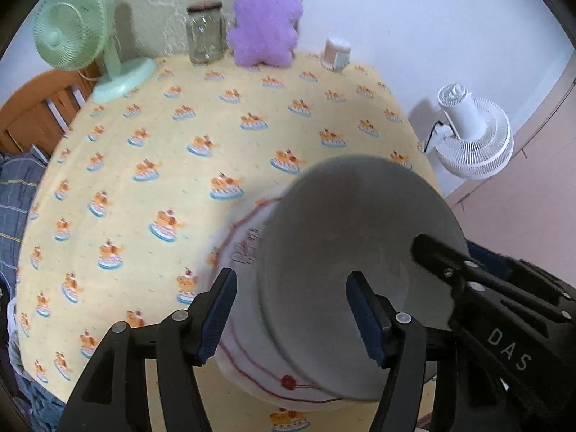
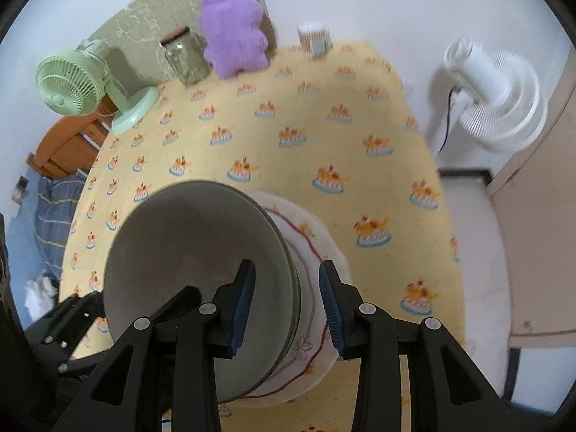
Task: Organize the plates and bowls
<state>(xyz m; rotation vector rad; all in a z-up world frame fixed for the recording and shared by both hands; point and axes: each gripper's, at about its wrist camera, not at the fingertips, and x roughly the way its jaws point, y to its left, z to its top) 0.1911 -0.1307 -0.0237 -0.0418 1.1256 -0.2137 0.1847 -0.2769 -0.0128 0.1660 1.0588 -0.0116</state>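
Note:
A grey bowl (image 1: 360,252) sits on a white plate with red line decoration (image 1: 248,324) on the yellow tablecloth. My left gripper (image 1: 291,316) is open, its fingers straddling the bowl's near left rim. My right gripper (image 2: 286,309) is open, its fingers on either side of the right rim of the bowl (image 2: 194,270), over the plate (image 2: 316,270). The right gripper also shows in the left wrist view (image 1: 468,288) at the bowl's right edge. The left gripper appears at the lower left of the right wrist view (image 2: 68,327).
At the table's far edge stand a green desk fan (image 1: 79,36), a glass jar (image 1: 205,32), a purple plush toy (image 1: 266,21) and a small cup (image 1: 336,52). A white floor fan (image 1: 475,133) stands right of the table. A wooden chair (image 1: 36,115) is at the left.

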